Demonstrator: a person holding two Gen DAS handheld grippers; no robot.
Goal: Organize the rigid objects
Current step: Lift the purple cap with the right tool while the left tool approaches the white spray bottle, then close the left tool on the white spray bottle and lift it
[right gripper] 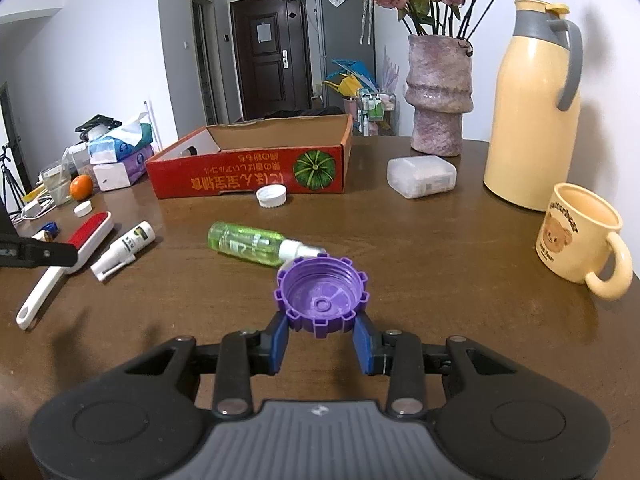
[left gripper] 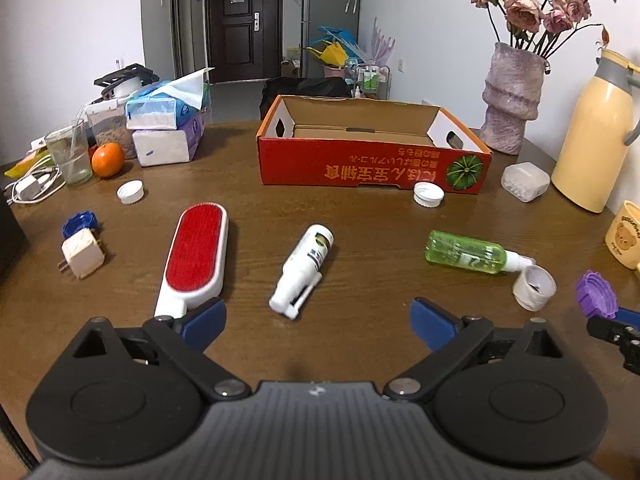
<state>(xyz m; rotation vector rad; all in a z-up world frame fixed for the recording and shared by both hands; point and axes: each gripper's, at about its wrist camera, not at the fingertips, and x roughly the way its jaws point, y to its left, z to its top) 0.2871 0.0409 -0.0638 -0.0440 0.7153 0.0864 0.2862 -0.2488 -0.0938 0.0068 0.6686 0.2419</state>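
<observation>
A: Left of the red cardboard box [left gripper: 372, 160]?

B: Nearer than its left end, a lint brush [left gripper: 196, 254] lying flat on the surface [left gripper: 360, 216]. Left gripper [left gripper: 318, 318] low in front, jaws spread wide, gripping nothing.

A: Straight in front of the box?

B: White spray bottle [left gripper: 304, 270] on its side. Further right, green spray bottle [right gripper: 244, 242], also lying down, near the box's right end.

A: And the right side?

B: Right gripper [right gripper: 322, 340], jaws clamped on a purple cap [right gripper: 322, 298], open side up, well in front of the box.
</observation>
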